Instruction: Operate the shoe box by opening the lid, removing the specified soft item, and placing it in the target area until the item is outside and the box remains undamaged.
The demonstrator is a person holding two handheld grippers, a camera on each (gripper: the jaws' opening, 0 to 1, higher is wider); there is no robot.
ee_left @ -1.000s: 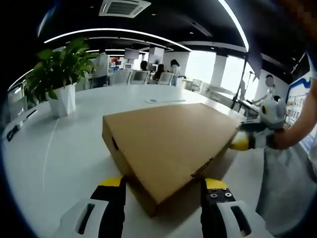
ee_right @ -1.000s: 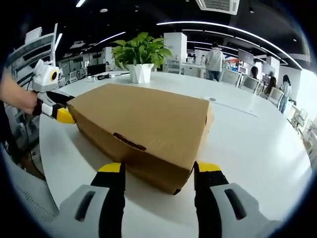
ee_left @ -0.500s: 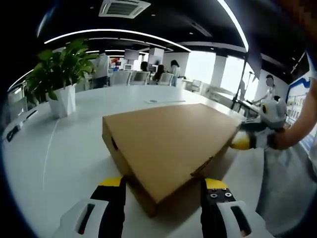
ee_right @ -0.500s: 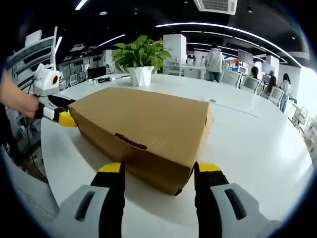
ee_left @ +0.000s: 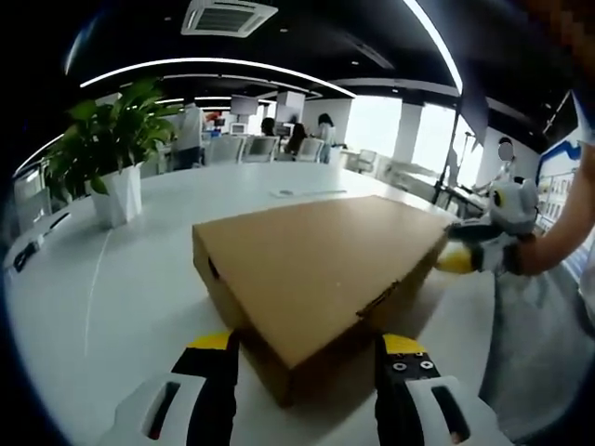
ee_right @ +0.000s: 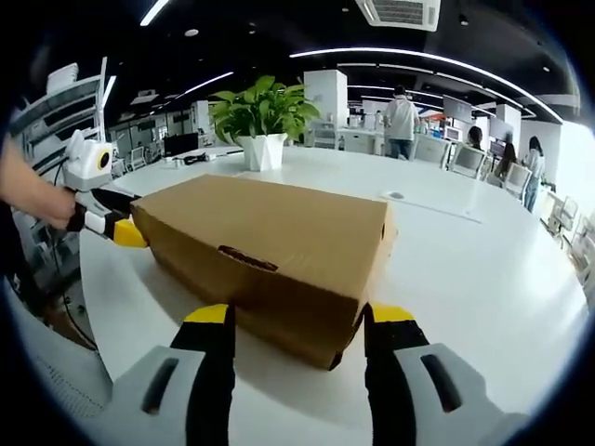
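Shoe box [ee_left: 321, 269], plain, lid shut, sits between both grippers' wide-apart jaws.

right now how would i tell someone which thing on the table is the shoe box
Start at the big white table. Near its edge, between the two grippers, lies the shoe box: a plain brown cardboard box, lid shut, with a dark slot in its side. The only other large thing on the table is a green plant in a white pot, standing upright farther back.

Plain brown cardboard shoe box [ee_left: 321, 269] [ee_right: 270, 255], lid shut, lying flat on the white table [ee_left: 112, 288] [ee_right: 483, 269], one corner pointing between the yellow-tipped jaws.
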